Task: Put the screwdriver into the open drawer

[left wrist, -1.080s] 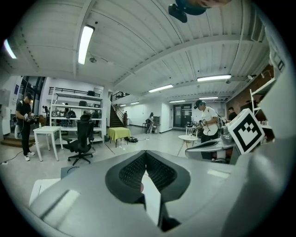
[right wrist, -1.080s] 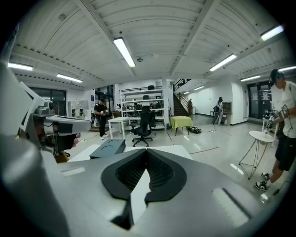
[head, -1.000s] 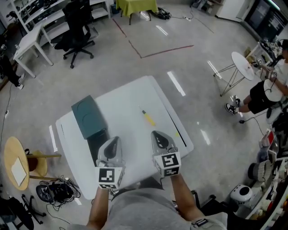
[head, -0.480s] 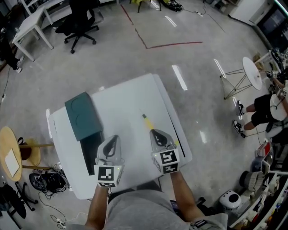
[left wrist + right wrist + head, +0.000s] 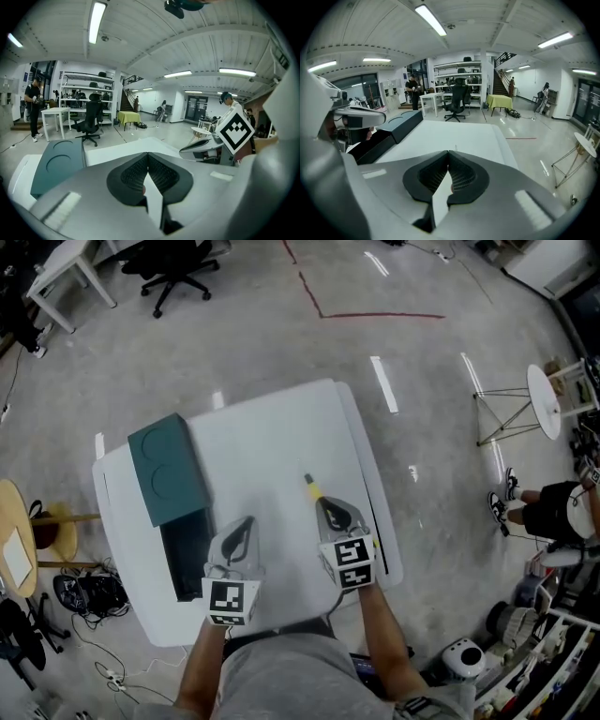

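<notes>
A screwdriver (image 5: 313,487) with a yellow handle lies on the white table (image 5: 272,437), right of centre. My right gripper (image 5: 329,506) is shut and empty, its tips just short of the handle's near end. In the right gripper view the shut gripper (image 5: 449,153) hides most of the tool; a thin shaft (image 5: 455,147) shows above it. My left gripper (image 5: 246,525) is shut and empty beside the open dark drawer (image 5: 186,559) of the teal cabinet (image 5: 169,470). The left gripper view shows the shut gripper (image 5: 148,155), the cabinet (image 5: 58,161) and the right gripper (image 5: 206,147).
A black strip (image 5: 375,521) runs along the table's right edge. Around the table stand an office chair (image 5: 173,268), a round wooden stool (image 5: 19,545) with cables (image 5: 89,594) beside it, and a small round white table (image 5: 548,390). A person (image 5: 553,512) sits at far right.
Both grippers have come down toward the table top. The right one now sits closer to the screwdriver's handle. Both stay shut, and the screwdriver has not moved.
</notes>
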A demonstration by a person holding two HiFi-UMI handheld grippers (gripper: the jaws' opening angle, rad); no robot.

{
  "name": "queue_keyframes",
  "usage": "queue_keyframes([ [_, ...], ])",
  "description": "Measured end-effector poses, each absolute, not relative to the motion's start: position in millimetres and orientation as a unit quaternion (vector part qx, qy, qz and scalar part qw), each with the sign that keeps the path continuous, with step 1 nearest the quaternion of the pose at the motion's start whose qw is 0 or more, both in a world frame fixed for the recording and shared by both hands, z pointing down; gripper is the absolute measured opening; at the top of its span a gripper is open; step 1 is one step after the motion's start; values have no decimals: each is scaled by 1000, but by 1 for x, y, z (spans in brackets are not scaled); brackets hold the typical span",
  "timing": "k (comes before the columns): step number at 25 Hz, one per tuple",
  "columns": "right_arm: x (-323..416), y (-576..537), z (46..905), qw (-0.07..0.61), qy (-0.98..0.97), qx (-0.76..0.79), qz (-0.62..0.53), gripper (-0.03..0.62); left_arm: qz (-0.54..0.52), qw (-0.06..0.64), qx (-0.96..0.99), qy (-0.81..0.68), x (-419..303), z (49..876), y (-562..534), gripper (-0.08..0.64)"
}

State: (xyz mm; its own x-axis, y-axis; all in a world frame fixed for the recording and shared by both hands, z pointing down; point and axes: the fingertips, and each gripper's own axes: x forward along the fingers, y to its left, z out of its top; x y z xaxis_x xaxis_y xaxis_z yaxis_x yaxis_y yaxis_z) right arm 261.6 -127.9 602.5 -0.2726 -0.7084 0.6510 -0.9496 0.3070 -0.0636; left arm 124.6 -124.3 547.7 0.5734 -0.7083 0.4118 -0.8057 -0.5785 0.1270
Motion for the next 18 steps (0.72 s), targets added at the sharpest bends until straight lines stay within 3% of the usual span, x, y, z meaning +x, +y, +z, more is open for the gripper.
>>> queue_keyframes([
  [5,266,-138,624,292,-754,529,256,7,169,160,869,-437,122,559,-127,12],
  [7,266,-141,632,307,-751,521,267,41,171,162,867,-439,121,561,-127,12],
  [18,267,-154,674,369,-730,492,299,99,178,173,855,-456,105,569,-125,12],
])
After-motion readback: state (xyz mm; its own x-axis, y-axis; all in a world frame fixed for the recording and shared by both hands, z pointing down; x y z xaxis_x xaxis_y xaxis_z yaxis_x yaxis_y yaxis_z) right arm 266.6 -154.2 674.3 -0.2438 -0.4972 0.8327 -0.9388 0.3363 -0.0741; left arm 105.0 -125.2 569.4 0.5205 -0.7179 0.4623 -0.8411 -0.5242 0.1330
